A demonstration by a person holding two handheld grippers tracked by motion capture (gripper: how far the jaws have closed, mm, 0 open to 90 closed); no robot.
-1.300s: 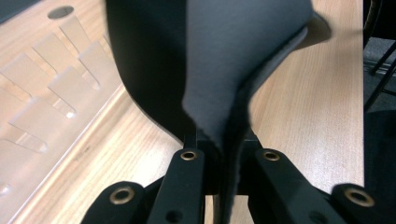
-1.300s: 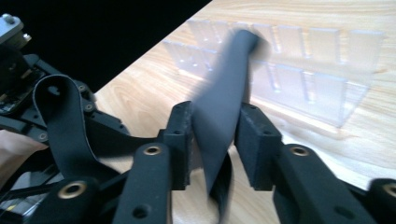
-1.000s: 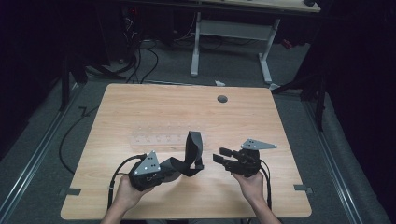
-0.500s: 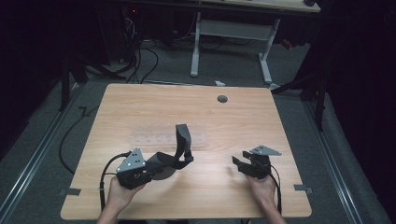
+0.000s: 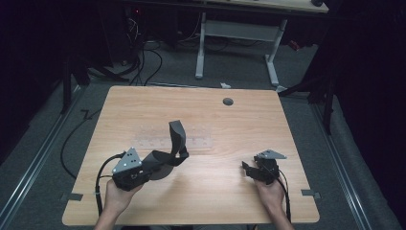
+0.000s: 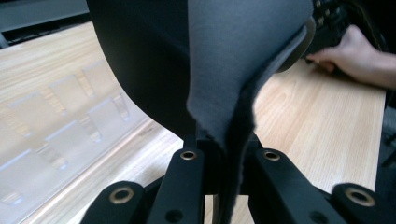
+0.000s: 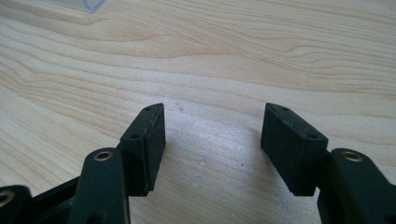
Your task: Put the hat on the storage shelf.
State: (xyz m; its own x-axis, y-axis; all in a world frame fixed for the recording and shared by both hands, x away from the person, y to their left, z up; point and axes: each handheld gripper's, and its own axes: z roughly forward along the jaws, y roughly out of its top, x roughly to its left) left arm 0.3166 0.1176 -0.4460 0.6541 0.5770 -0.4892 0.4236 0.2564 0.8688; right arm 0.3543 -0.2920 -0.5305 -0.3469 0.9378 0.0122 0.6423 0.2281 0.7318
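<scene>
Left tongs [image 5: 152, 168] pinching felt-like grey strap [image 5: 176, 139], smooth wood-grain table [image 5: 225, 124]

Wooden table [image 5: 215, 124], clear plastic tray [image 5: 153, 142], grommet hole [image 5: 228, 101], floor cables [image 5: 143, 60]

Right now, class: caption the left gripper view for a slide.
Left gripper clamps a dark strap above the wooden table.
</scene>
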